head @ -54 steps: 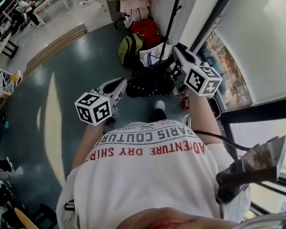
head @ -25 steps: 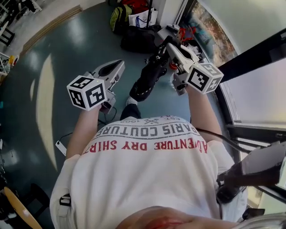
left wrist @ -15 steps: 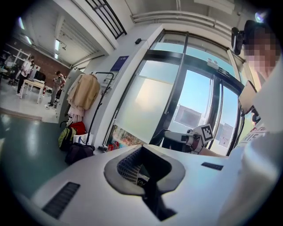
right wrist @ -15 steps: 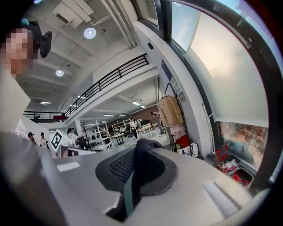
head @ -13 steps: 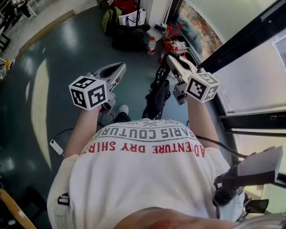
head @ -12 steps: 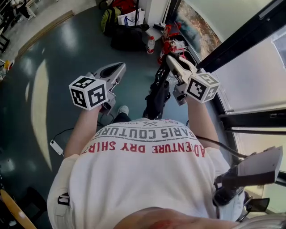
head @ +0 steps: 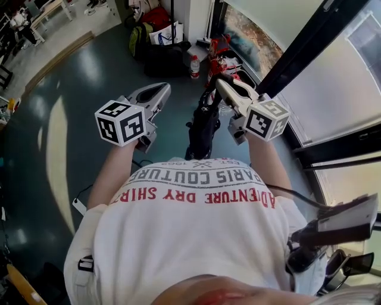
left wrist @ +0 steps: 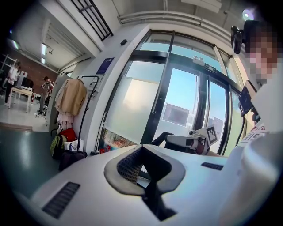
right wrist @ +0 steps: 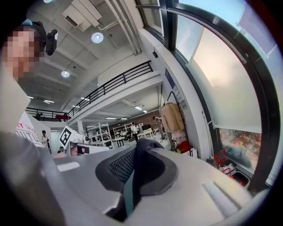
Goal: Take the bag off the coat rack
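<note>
Head view: the black bag (head: 202, 128) hangs above the floor from the right gripper (head: 219, 82). The coat rack (head: 172, 11) and the pile of bags (head: 156, 47) at its foot were right beneath the grippers two seconds ago. They now sit well apart at the top edge.

Left gripper view: the left gripper (left wrist: 143, 167) has its jaws drawn together on nothing, and the rack's beige coat (left wrist: 71, 97) is far off.

Right gripper view: the jaws are clamped on the bag's dark strap (right wrist: 143, 152).

The bag looks clear of the rack, so the task seems essentially done.
</note>
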Demonstrator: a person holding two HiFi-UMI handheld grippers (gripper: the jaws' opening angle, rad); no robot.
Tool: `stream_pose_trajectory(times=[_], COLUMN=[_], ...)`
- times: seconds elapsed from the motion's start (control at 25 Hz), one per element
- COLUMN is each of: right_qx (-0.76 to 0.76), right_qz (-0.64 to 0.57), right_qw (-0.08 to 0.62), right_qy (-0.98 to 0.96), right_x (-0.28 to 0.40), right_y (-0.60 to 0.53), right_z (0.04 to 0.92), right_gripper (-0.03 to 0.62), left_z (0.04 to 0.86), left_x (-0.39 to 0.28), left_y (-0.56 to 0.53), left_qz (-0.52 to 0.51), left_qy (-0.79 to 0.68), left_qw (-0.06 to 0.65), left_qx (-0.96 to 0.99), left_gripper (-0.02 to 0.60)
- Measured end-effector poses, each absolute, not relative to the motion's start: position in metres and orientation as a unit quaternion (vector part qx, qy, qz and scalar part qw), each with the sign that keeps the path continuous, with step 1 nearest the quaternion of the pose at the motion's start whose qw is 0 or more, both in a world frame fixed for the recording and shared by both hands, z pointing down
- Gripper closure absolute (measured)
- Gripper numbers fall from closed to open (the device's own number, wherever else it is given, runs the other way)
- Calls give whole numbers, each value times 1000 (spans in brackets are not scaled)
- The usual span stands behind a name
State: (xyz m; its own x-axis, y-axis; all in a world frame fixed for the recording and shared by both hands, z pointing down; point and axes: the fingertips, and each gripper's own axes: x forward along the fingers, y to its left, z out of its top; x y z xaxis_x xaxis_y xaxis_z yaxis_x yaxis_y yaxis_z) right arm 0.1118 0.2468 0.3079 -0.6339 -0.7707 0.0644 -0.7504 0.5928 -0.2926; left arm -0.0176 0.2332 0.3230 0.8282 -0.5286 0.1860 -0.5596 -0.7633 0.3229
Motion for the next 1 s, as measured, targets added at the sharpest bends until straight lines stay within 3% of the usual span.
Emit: stream_pose_trajectory(times=[1.0], right_qx=[-413], right_qz=[-157], right_qw=[43], right_qy=[896], right_x=[103], right_y=[225], right_z=[323], right_gripper=[580], left_z=[333], left_x=[-29], left_y=[219], left_qz=[44], left_qy=[-309], left_qw=[182], left_qx=[932], left_gripper=[580])
